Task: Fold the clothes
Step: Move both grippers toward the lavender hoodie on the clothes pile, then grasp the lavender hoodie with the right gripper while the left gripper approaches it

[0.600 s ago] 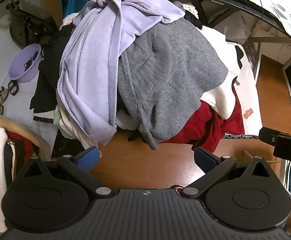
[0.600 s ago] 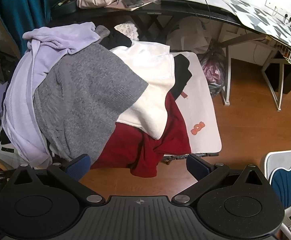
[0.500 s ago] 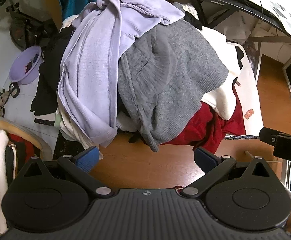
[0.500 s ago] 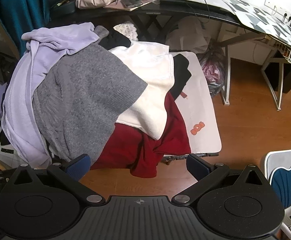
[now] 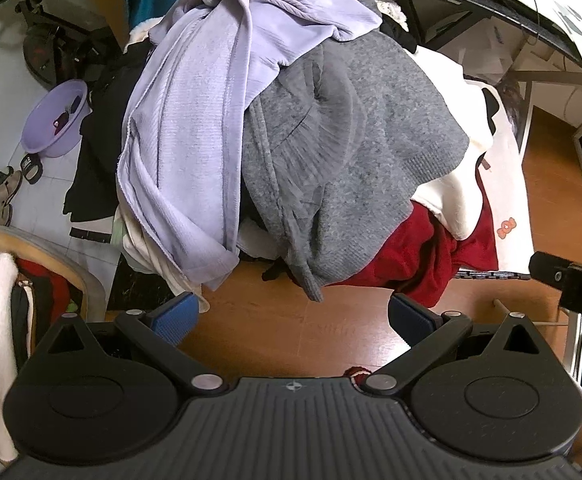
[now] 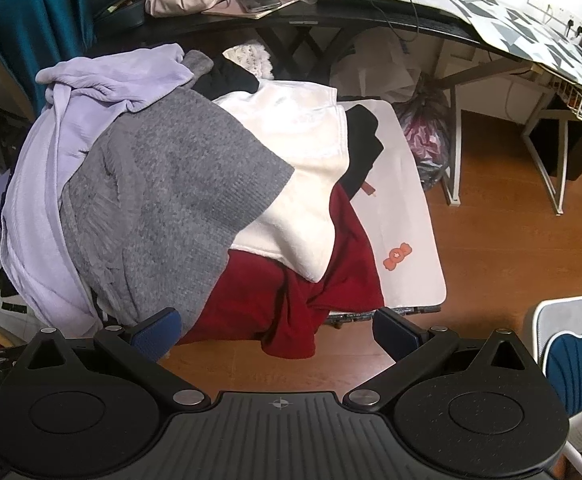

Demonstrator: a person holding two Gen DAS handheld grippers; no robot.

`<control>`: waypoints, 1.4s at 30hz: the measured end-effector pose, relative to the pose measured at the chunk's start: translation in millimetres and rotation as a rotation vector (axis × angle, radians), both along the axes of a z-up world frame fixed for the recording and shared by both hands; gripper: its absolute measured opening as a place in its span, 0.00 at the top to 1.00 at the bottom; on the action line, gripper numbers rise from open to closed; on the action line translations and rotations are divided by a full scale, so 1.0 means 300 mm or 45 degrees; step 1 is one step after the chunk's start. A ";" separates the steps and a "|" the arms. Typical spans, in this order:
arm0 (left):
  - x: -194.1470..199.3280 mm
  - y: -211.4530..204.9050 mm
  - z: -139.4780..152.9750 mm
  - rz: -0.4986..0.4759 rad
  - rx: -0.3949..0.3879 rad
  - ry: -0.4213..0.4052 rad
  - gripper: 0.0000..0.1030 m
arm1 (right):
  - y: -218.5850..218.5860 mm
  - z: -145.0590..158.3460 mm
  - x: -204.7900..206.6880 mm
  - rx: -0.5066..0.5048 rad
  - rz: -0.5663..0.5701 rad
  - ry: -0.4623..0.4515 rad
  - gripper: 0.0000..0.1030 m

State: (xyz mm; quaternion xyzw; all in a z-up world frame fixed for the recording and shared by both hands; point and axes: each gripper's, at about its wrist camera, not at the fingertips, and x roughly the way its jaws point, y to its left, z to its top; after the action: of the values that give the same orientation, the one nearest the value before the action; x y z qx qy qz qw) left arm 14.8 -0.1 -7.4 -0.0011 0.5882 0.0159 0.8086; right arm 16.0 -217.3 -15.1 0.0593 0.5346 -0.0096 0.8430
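Both grippers, left gripper (image 5: 293, 316) and right gripper (image 6: 277, 330), hung jaws wide, empty. Lilac ribbed garment (image 5: 195, 128) and grey knit sweater (image 6: 171, 216) lay heaped mid-frame, unfolded, on the pale tabletop (image 6: 407, 220). No folded stack visible.

Your grey sweater (image 6: 171, 216) is burying most of the red garment (image 6: 275, 300); the purple basin's (image 5: 53, 120) contents are reading too small.

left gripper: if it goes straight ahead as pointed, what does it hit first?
Probably the hanging hem of the grey sweater. The left gripper is open and empty, bare wood floor between its fingers; depth is unclear, so it might pass beneath.
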 end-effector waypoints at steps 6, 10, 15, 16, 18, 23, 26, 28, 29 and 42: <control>0.019 -0.009 0.039 0.009 0.060 -0.117 0.00 | -0.051 0.042 0.043 0.036 -0.009 -0.118 0.01; 0.045 0.006 0.076 0.056 0.051 -0.199 0.00 | -0.094 0.086 0.084 -0.008 -0.005 -0.235 0.01; 0.085 0.009 0.092 0.116 0.115 -0.240 0.00 | -0.138 0.092 0.151 -0.075 0.005 -0.294 0.01; 0.088 0.011 0.095 0.130 0.123 -0.248 0.00 | -0.143 0.088 0.165 -0.067 0.011 -0.299 0.01; 0.096 0.029 0.092 0.163 0.103 -0.245 0.00 | -0.157 0.074 0.191 -0.039 0.019 -0.300 0.01; 0.117 0.083 0.074 0.225 0.024 -0.218 0.00 | -0.170 0.034 0.250 -0.007 0.016 -0.335 0.01; 0.124 0.103 0.054 0.221 0.060 -0.200 0.00 | -0.145 0.017 0.288 -0.011 0.036 -0.347 0.01; 0.130 0.120 0.038 0.227 0.111 -0.191 0.00 | -0.109 0.010 0.318 -0.008 0.074 -0.333 0.01; 0.136 0.133 0.028 0.228 0.121 -0.185 0.00 | -0.091 0.007 0.333 -0.006 0.092 -0.326 0.01; 0.363 0.526 -0.082 0.140 -0.178 -0.273 0.00 | 0.332 0.003 0.572 0.035 0.228 -0.279 0.04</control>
State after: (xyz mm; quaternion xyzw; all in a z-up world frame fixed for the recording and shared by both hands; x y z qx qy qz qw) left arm 123.8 157.8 -32.0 -0.0912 0.4973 0.0189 0.8626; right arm 187.7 -117.6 -14.1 0.0236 0.4425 0.0796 0.8929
